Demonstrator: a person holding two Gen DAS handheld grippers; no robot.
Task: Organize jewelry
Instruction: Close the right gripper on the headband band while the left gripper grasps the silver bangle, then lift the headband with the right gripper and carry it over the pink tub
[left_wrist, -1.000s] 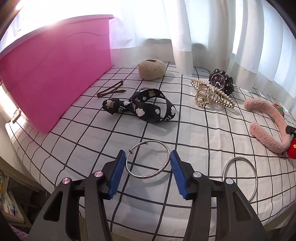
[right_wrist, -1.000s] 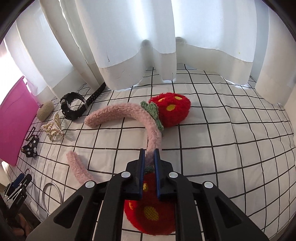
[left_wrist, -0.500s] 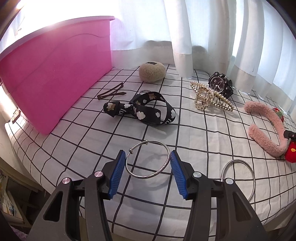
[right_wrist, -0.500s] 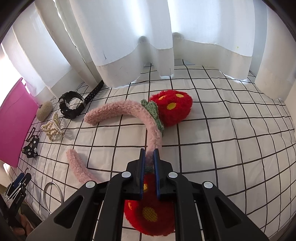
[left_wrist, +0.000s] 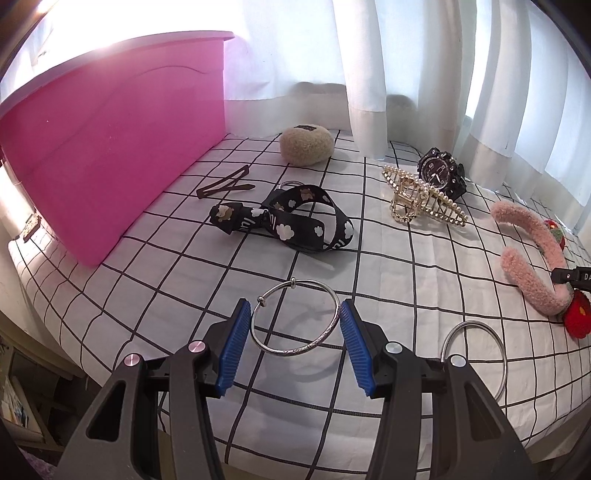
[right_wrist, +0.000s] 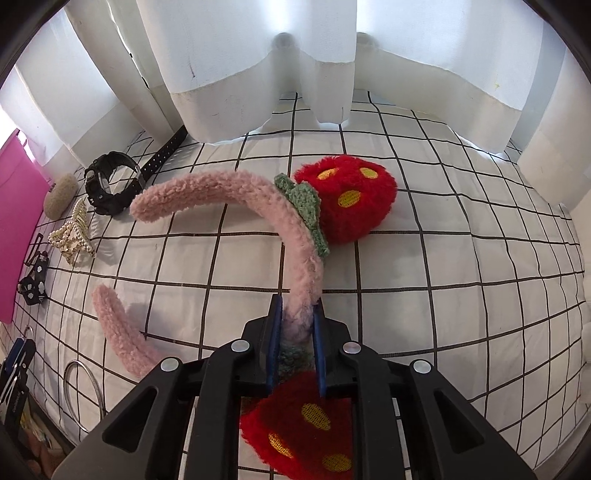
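My left gripper (left_wrist: 294, 314) is shut on a thin silver bangle (left_wrist: 295, 349), its blue pads touching the ring's two sides, lifted a little above the checked cloth. A second silver bangle (left_wrist: 474, 357) lies to its right. My right gripper (right_wrist: 297, 312) is shut on the band of a fluffy pink headband (right_wrist: 288, 229) with two red strawberry pompoms (right_wrist: 351, 199). The headband also shows in the left wrist view (left_wrist: 532, 254). A pink storage box (left_wrist: 103, 136) stands at the left.
On the cloth lie a black patterned strap (left_wrist: 291, 221), a pearl hair claw (left_wrist: 417, 199), a black watch (left_wrist: 439, 175), a beige fuzzy clip (left_wrist: 304, 146) and brown hair pins (left_wrist: 225, 186). White curtains (right_wrist: 258, 66) hang behind. The table edge is near, below my left gripper.
My left gripper has risen slightly with the bangle. My right gripper has lifted and pulled the headband slightly; the upper strawberry sits further from the camera.
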